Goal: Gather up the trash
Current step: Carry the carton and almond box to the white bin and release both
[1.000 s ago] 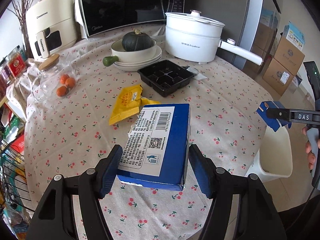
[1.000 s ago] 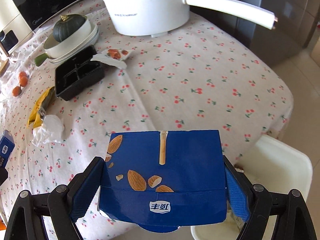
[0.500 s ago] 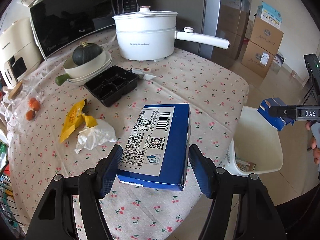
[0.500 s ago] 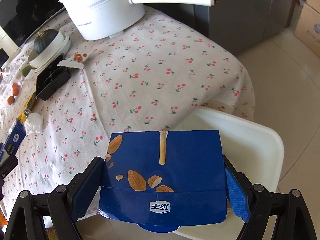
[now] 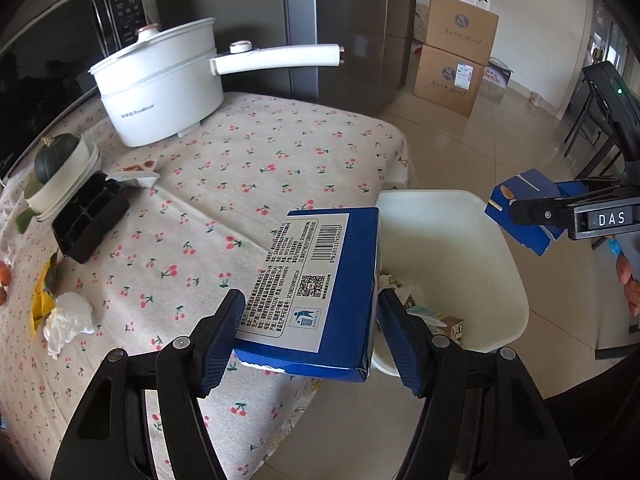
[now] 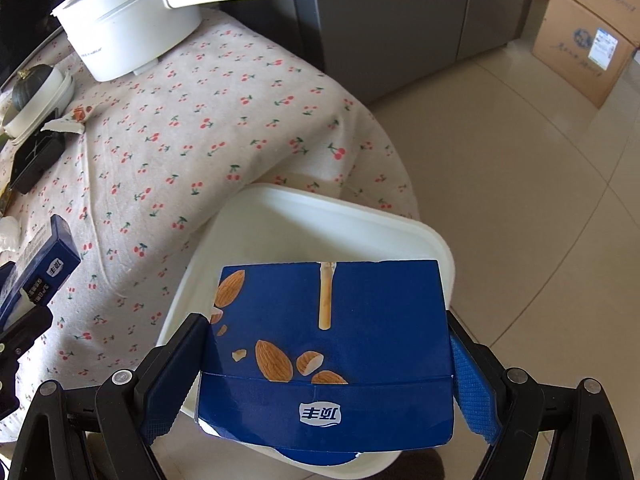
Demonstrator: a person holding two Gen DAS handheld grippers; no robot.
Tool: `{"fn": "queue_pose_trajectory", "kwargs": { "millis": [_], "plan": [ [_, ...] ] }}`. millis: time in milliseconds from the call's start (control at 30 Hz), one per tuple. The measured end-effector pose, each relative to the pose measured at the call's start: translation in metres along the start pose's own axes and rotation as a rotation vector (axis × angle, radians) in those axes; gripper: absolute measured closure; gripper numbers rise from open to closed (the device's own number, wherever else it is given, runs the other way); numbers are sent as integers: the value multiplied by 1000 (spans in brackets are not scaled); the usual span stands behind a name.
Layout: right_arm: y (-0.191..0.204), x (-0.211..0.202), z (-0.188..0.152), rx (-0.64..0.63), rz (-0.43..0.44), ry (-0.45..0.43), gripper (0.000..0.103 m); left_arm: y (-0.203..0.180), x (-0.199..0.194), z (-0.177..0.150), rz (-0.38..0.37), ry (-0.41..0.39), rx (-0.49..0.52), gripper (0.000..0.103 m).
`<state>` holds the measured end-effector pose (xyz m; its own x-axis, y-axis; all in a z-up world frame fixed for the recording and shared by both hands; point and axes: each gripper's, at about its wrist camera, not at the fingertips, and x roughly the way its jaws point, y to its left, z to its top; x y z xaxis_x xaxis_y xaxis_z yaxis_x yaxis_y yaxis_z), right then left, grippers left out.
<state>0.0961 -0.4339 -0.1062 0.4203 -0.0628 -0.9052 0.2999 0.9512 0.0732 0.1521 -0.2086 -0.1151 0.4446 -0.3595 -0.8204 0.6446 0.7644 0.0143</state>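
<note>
Left tool (image 5: pixel 308 336) angled steeply downward at the edge of the bench (image 5: pixel 248 168), both pads pressed on the long sides of a blue box (image 5: pixel 316 284), label face with barcode turned up; box held over the bench's edge, its far corner reaching over the rim of the white bin (image 5: pixel 500 240). Right tool (image 6: pixel 328 376) also pitched steeply down, directly above the same bin (image 6: pixel 280 208), clenched wide on a second blue carton (image 6: pixel 332 344) printed with almonds and a biscuit stick; carton suspended over the bin's opening, clear of the rim. In the left view, right tool (image 5: pixel 516 216) seen from the side at the far side of the bin, carton (image 5: pixel 524 208) gripped at its tip, fingers of a hand (image 5: pixel 628 284) just behind the handle. Some scraps already at the bottom of the bin. Still on the bench: crumpled white tissue (image 5: pixel 68 320), yellow wrapper (image 5: pixel 40 300), black tray (image 5: pixel 88 220), torn wrapper (image 5: pixel 136 176). White pot (image 5: pixel 160 84) farther back on the cherry-print cloth.
</note>
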Motion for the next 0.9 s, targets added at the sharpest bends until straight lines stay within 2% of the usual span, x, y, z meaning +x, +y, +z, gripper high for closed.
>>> {"fn": "queue_pose_trajectory", "kwargs": {
  "millis": [200,433,500,567,600,733,900],
  "plan": [
    [-27,1,-7,21,-32,12,11,-29,25,3,-43,29,38,32],
    [-48,3,-10,50,-49,23,11,-51,41,4,-104,23,103,31],
    [-50,3,-10,55,-51,24,11,-55,45,3,-92,28,113,28],
    [-51,3,-10,57,-52,25,11,-57,45,2,-74,25,120,19],
    [-52,3,-10,58,-52,25,11,-57,45,2,-68,24,123,17],
    [-49,4,-9,49,-51,29,11,-46,37,3,-36,23,109,16],
    [-40,8,-8,32,-48,37,11,-19,27,1,16,34,36,16]
  ]
}}
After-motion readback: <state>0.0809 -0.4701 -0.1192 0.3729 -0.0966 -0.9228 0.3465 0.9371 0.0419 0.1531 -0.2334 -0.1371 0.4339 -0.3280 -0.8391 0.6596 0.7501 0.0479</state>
